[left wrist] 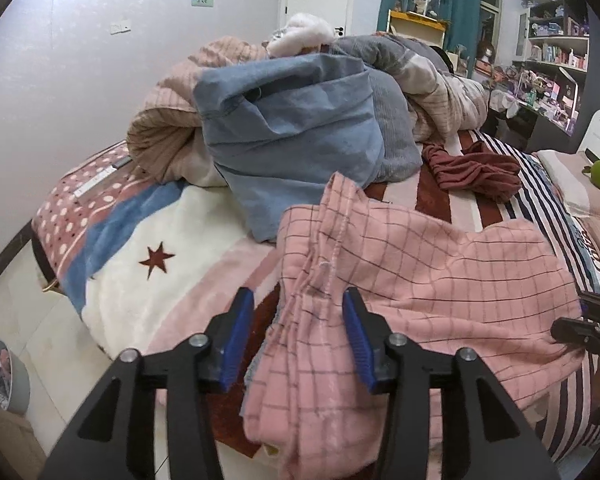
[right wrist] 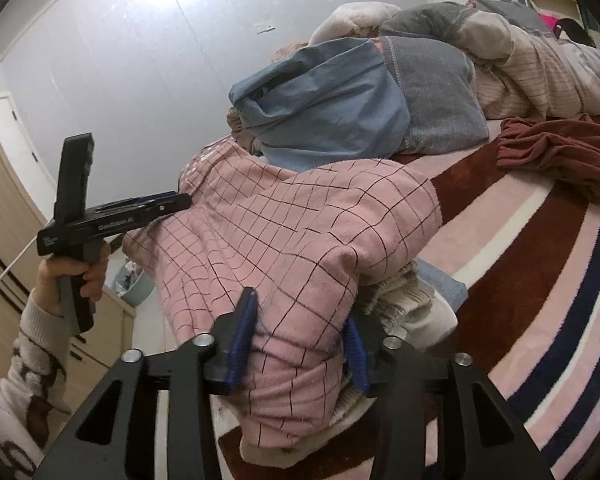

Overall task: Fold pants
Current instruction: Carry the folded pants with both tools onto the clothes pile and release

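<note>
Pants (left wrist: 420, 280) bunched between both half-open tools, left tool (left wrist: 296, 312) and right tool (right wrist: 300, 320), unpinched.

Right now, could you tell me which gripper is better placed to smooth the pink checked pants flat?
Probably the left gripper: its jaws stand clear around loose pink checked pants, whereas the right gripper looks wedged against bunched cloth.

The pants (left wrist: 420, 280) are soft matt pink cloth with a thin dark grid. The blanket (left wrist: 140, 288) beneath looks fleecy and plush. The left gripper (left wrist: 298, 344) is matt black plastic with ribbed blue pads (left wrist: 236, 340).
</note>
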{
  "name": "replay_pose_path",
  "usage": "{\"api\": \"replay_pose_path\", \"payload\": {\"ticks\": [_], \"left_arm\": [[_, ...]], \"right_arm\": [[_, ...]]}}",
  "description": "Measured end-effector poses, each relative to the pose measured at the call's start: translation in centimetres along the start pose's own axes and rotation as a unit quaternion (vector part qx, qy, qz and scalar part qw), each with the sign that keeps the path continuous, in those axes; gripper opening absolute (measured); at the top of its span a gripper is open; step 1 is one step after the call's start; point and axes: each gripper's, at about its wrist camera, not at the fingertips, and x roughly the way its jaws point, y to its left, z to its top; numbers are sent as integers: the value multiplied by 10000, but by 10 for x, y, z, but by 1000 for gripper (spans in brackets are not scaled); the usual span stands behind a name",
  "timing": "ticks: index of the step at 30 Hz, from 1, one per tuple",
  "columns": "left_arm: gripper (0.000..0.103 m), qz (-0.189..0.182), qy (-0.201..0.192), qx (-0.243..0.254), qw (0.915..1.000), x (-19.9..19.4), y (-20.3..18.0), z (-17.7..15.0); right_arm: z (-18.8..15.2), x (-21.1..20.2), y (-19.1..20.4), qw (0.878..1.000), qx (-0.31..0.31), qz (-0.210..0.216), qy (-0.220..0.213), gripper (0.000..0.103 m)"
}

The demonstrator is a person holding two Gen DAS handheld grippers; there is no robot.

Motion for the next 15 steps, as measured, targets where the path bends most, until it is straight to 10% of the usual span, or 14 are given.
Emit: {"api": "replay_pose_path", "payload": {"ticks": [15], "left_arm": [[82, -72, -907, 354, 9952, -94, -112, -30]], "right_arm": [[-44, -96, 9, 9977, 36, -529, -419, 65]]}}
